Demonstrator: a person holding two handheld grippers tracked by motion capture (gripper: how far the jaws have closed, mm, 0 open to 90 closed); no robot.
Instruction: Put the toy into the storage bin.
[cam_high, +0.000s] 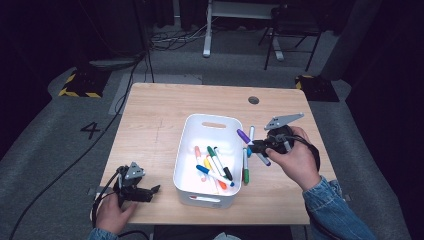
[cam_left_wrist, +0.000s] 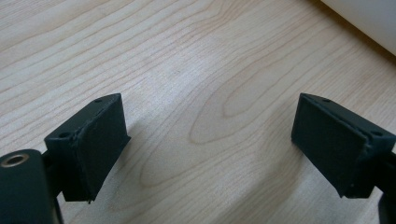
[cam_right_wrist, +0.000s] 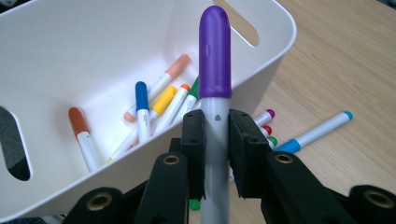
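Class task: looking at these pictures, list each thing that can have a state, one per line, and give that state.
Right hand-held gripper: shut on the purple-capped marker.
Purple-capped marker: capped, held off the table beside the bin.
Left hand-held gripper: open, nothing between its jaws, low over the table.
White bin: upright, open-topped, several capped markers lying inside.
Blue-capped marker: capped, lying on the table outside the bin.

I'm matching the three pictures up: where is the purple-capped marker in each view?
High view: purple marker right of the white bin, in the right gripper.
Left gripper view: not in it.
Right gripper view: centre, upright between the jaws.
Shared landmark: the bin, top right in the left gripper view.
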